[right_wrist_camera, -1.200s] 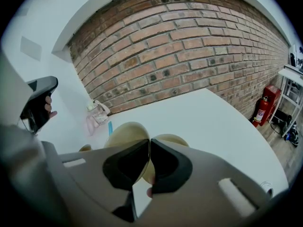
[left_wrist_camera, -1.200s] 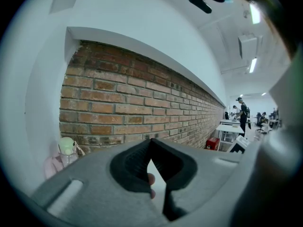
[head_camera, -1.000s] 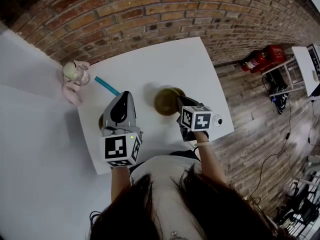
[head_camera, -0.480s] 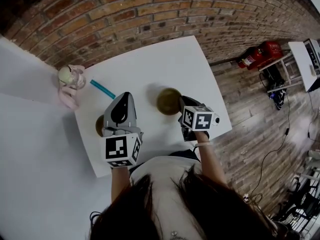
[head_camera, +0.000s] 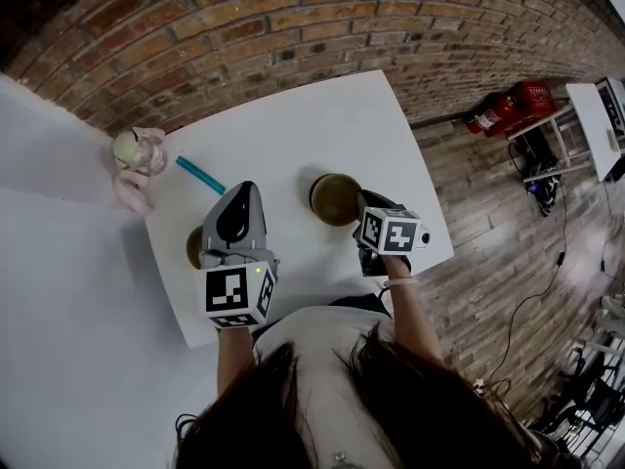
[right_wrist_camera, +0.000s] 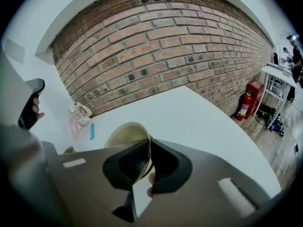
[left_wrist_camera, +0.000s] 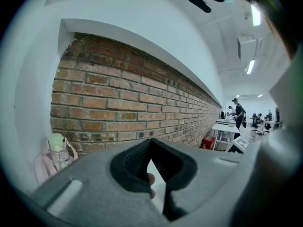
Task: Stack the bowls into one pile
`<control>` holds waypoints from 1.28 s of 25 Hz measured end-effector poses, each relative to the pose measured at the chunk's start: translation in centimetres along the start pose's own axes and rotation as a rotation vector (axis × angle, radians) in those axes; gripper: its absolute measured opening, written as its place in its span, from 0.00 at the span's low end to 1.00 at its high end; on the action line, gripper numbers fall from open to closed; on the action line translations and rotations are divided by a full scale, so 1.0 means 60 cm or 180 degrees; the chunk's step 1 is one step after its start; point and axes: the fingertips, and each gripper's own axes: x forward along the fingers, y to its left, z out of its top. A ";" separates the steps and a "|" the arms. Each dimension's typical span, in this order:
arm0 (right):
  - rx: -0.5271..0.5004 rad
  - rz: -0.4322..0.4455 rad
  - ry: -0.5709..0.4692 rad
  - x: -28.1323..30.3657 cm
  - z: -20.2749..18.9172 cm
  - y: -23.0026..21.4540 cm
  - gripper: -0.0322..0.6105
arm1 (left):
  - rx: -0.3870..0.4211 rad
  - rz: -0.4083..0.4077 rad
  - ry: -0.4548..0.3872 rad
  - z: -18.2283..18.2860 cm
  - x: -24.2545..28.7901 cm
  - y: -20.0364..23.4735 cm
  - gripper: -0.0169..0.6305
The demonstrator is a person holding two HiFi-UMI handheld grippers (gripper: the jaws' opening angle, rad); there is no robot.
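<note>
Firmly pinched: right tongs point(right_wrist_camera: 148, 144) on a bowl rim, left tongs point(left_wrist_camera: 150, 142) closed and empty

Seen along their own jaws, the right tongs are clamped on the near rim of a brown bowl point(right_wrist_camera: 127, 135). The thin edge runs straight up between the two dark pads. The bowl's pale inside faces up and away from the camera, and the bowl looks slightly tilted. Whether its base touches the tabletop point(right_wrist_camera: 189, 117) cannot be told. From the head view, the right tongs point(head_camera: 357, 206) meet this bowl point(head_camera: 335, 198) at its near right edge, towards the right side of the white tabletop point(head_camera: 322, 125).

The left tongs have their jaws together at the tips, with nothing between them. Their view points up at the brick wall point(left_wrist_camera: 123, 93), not at the tabletop. In the head view the left tongs point(head_camera: 241, 189) are raised over the left half of the tabletop. A second bowl point(head_camera: 193, 246) sits beneath and just left of them, mostly covered by their body. The two bowls are well apart, each on its own side.

Further out, a blue stick point(head_camera: 200, 175) lies near the far left corner. A bottle point(head_camera: 137, 149) with a pink strap stands just beyond that corner, beside the brick wall point(head_camera: 293, 18). A red fire extinguisher point(right_wrist_camera: 245, 104) stands on the floor to the right.
</note>
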 end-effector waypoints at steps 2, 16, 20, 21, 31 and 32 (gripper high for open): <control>-0.0006 -0.0016 0.0013 0.003 -0.001 -0.002 0.09 | -0.0001 0.0002 0.0009 -0.001 0.002 0.000 0.03; -0.0105 -0.0045 0.0121 0.028 -0.011 0.000 0.09 | -0.0047 0.0041 0.0091 -0.015 0.014 0.010 0.03; -0.0140 -0.0064 0.0147 0.032 -0.011 -0.001 0.09 | -0.0059 0.0045 0.0113 -0.018 0.018 0.012 0.03; -0.0149 -0.0075 0.0153 0.033 -0.011 -0.002 0.09 | -0.0064 0.0047 0.0120 -0.020 0.018 0.013 0.03; -0.0362 -0.0201 0.0167 0.039 -0.013 -0.003 0.10 | -0.0076 0.0052 0.0146 -0.025 0.019 0.014 0.03; -0.0382 -0.0198 0.0171 0.039 -0.014 -0.003 0.10 | -0.0079 0.0051 0.0145 -0.025 0.019 0.013 0.03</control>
